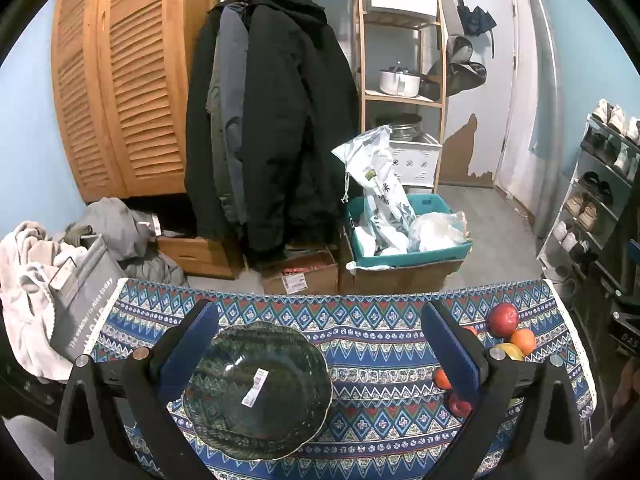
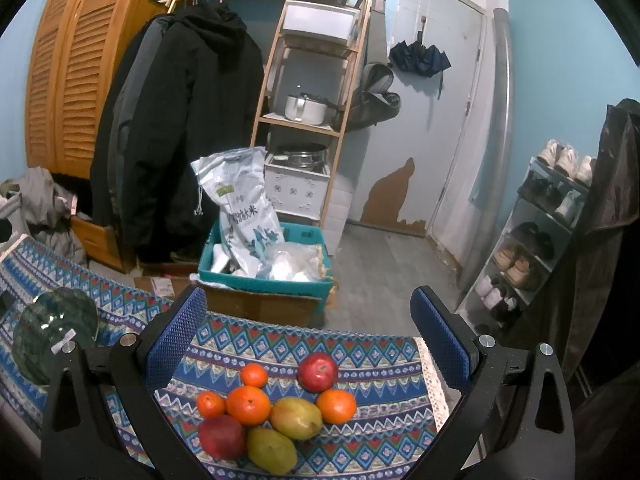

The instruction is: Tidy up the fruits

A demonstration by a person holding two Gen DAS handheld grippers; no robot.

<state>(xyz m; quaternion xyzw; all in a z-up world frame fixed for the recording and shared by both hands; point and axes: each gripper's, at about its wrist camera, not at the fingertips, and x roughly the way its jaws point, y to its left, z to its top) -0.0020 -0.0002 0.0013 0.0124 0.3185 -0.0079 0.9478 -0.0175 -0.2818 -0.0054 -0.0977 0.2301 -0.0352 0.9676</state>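
Left gripper (image 1: 320,340) fingers wide over the green bowl (image 1: 256,390) — nothing held, right gripper (image 2: 308,328) fingers wide too, fruit pile (image 2: 276,404) below on the tabletop (image 2: 380,360)

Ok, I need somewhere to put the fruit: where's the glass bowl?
The glass bowl sits empty on the patterned tablecloth between the left gripper fingers, left of the fruit pile.

Both wrist views tilt down across the patterned-cloth bench (image 1: 380,344); both show the scalloped dark-green glass bowl (image 1: 258,390) and fruit.
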